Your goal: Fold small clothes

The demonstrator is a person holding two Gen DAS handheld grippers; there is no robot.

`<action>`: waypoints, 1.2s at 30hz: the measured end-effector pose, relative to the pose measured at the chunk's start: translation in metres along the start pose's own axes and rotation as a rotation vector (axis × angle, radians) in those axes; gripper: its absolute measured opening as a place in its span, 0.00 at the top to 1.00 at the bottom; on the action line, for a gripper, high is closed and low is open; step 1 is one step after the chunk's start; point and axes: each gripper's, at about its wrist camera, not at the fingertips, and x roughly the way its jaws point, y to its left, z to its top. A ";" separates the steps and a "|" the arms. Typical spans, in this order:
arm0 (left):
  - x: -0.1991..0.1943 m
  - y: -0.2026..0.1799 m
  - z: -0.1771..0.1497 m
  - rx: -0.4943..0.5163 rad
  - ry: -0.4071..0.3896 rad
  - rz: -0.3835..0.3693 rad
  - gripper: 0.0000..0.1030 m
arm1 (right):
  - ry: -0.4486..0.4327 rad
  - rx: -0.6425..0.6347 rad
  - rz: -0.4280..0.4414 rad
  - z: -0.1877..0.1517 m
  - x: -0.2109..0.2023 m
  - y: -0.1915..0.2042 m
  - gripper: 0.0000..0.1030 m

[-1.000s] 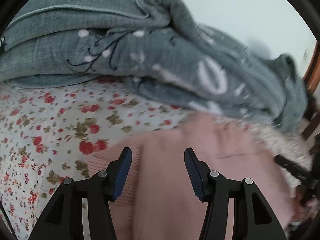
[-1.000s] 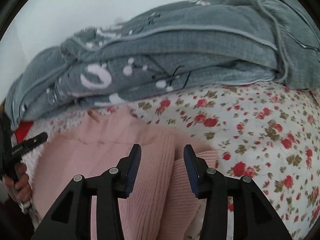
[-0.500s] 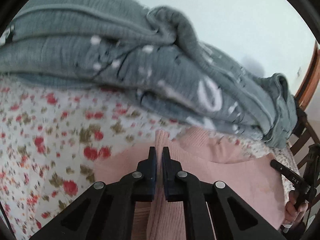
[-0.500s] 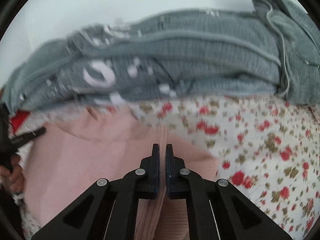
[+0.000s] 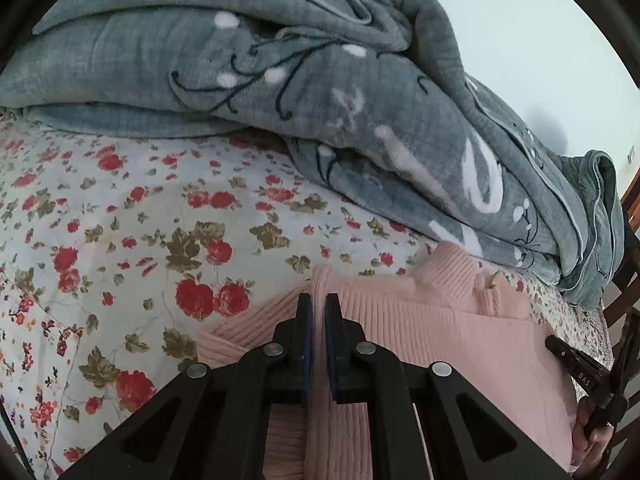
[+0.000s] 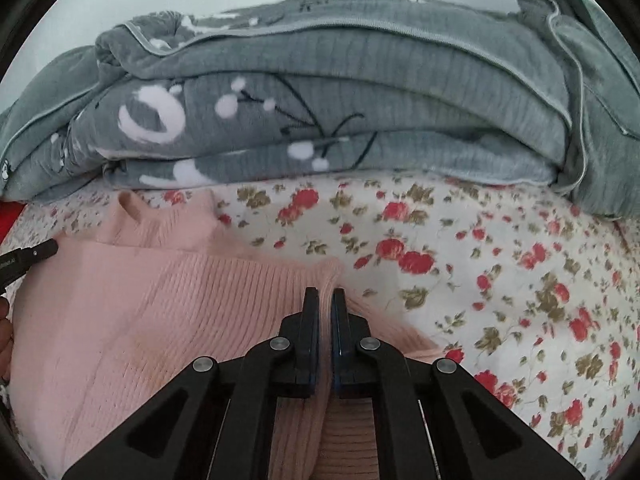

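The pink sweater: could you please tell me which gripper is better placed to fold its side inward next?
Nearly even, marginally right: the right gripper is shut on the pink sweater edge, with flat body beside it; the left gripper pinches likewise.

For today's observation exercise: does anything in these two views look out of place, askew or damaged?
Nothing looks damaged or spilled. The pink sweater lies on the floral sheet, pinched in a ridge by both the left gripper and the right gripper. The grey blanket behind is loosely heaped, not neatly folded.
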 end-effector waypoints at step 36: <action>0.002 -0.005 -0.001 0.020 0.022 -0.019 0.47 | 0.064 0.113 0.048 0.003 -0.013 -0.020 0.50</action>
